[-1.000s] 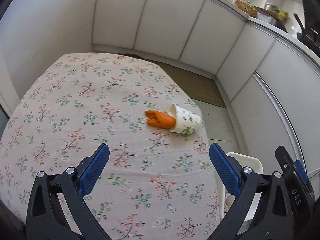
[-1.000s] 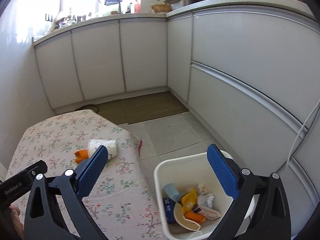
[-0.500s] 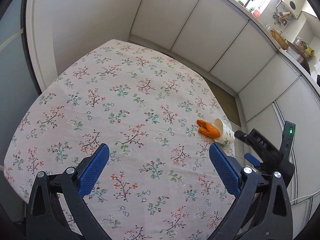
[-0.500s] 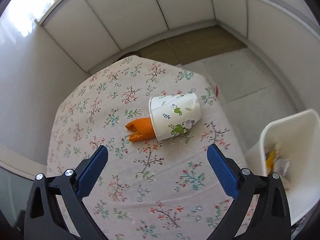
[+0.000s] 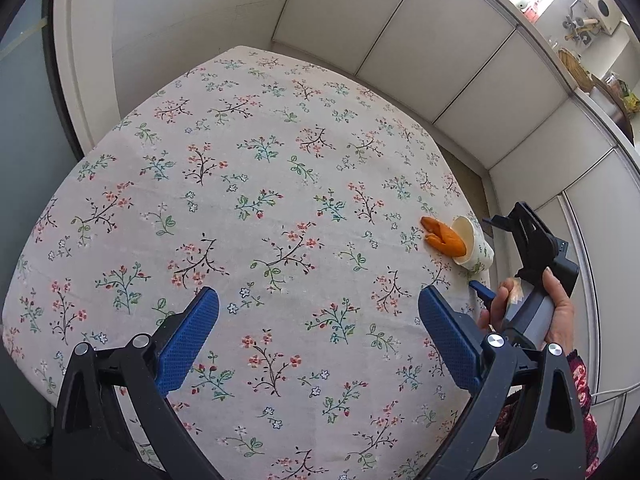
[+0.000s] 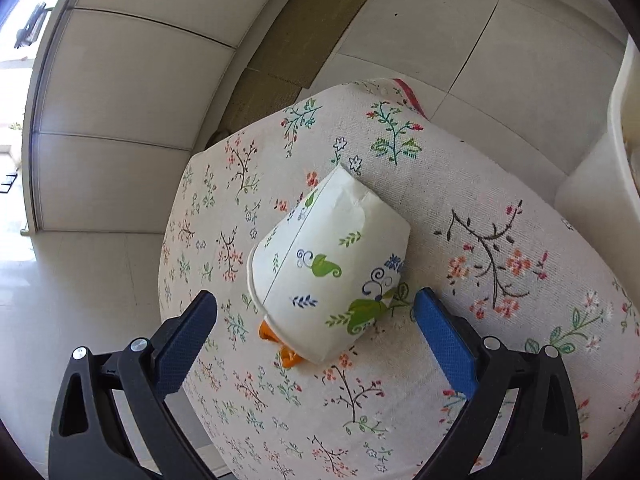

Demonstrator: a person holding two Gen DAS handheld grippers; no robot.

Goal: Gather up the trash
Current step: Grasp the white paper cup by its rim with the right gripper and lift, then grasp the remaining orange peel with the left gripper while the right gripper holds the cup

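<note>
A crumpled white paper cup (image 6: 332, 268) with green and blue leaf print lies on its side on the flowered tablecloth (image 6: 500, 320), with an orange peel (image 6: 280, 344) sticking out of its mouth. My right gripper (image 6: 316, 320) is open, its blue pads on either side of the cup, close above it. In the left wrist view the cup (image 5: 476, 250) and peel (image 5: 444, 236) lie at the table's right edge, with the right gripper's body (image 5: 536, 248) just beyond them. My left gripper (image 5: 316, 336) is open and empty above the table's near part.
A white trash bin (image 6: 620, 128) stands on the tiled floor to the right of the table. White cabinets (image 5: 400, 28) run along the back and right. A brown mat (image 6: 304, 36) lies on the floor beyond the table.
My right gripper has swung from over the bin down to the cup, which now lies between its pads. My left gripper has pulled back and turned left.
</note>
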